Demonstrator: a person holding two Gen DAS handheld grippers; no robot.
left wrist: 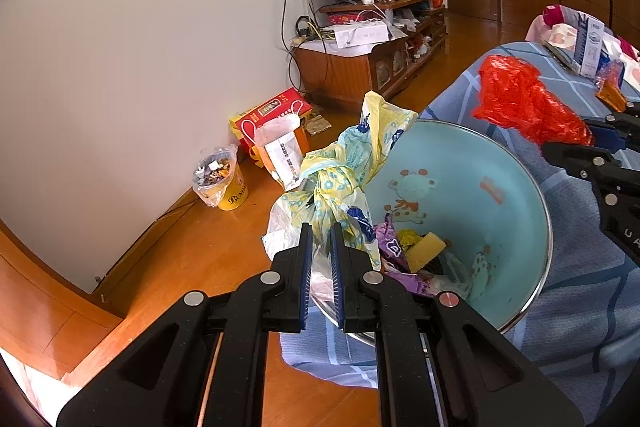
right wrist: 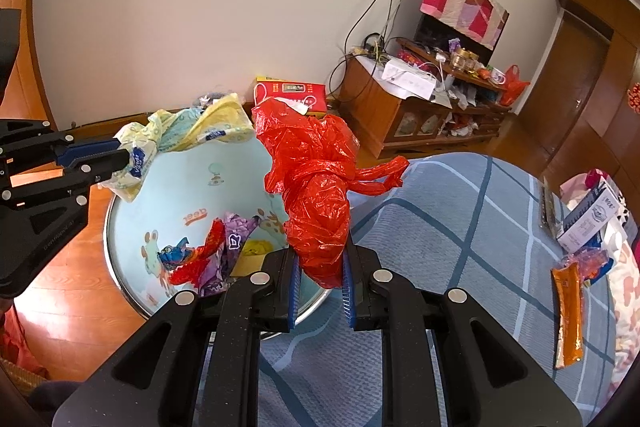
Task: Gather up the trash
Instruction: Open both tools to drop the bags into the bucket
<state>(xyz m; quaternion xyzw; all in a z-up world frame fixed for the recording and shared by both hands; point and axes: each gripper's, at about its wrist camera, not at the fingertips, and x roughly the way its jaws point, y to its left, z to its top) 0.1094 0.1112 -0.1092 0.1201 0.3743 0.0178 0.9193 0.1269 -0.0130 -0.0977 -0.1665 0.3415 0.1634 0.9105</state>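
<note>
Where wood floor (left wrist: pixel 188 259) shows, blue checked bedspread (right wrist: pixel 460 227) seemingly overhangs.

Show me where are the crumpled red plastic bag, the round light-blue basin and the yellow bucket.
crumpled red plastic bag (right wrist: pixel 316 195), right wrist view, its bunched middle
round light-blue basin (left wrist: pixel 460 171), left wrist view, bare inner wall
yellow bucket (left wrist: pixel 234 197), left wrist view, its side

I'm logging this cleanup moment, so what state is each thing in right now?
left gripper: shut on the yellow printed bag
yellow printed bag: knotted, held up at the basin's rim
right gripper: shut on the red plastic bag
red plastic bag: knotted, held up
blue basin: tilted on the bed, holding wrappers
yellow bin: upright on the floor, full
</note>
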